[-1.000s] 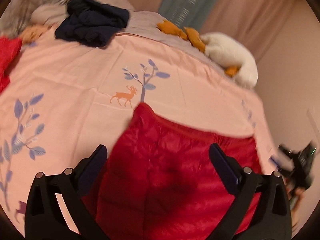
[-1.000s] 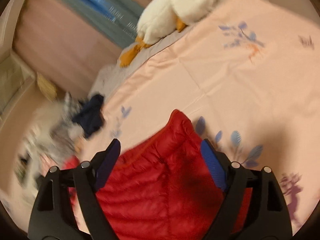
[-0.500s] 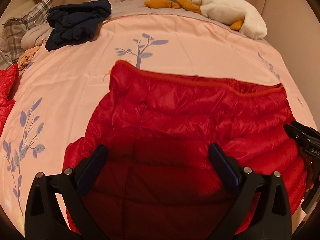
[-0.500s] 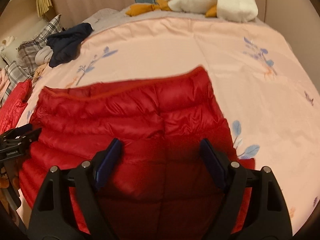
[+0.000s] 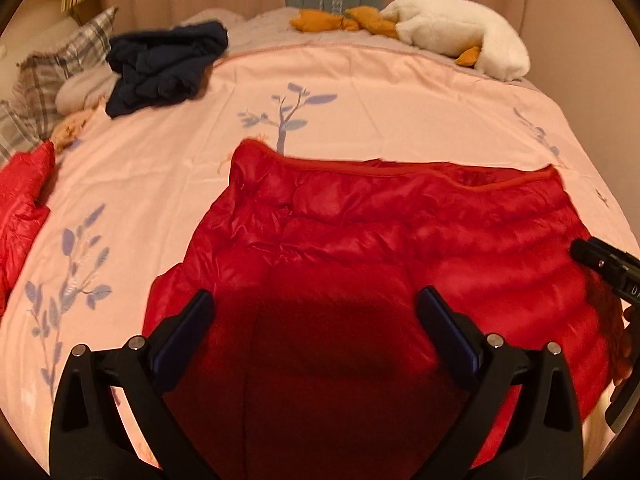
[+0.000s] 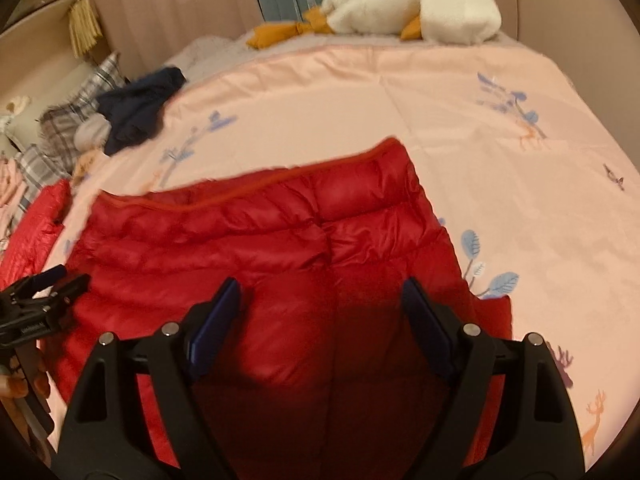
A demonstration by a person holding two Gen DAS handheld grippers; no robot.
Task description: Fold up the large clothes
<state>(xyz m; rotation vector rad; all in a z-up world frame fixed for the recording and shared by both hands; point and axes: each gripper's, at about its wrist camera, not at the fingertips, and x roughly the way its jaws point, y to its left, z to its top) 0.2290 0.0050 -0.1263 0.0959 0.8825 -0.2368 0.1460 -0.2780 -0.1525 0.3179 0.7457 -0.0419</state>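
Because the red puffer jacket lies spread flat on the pink bedspread, its edges sit reachable for folding. Both the left gripper and right gripper hover spread wide, pinching nothing.

Both wrist cameras looked down steeply, close over near edge of bed. Left view sat toward left edge, right toward right. Shared: red jacket, far-edge plush goose.

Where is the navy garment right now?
Both views show the navy garment crumpled at the bed's far left, beside the plaid pillow, well beyond the red jacket.
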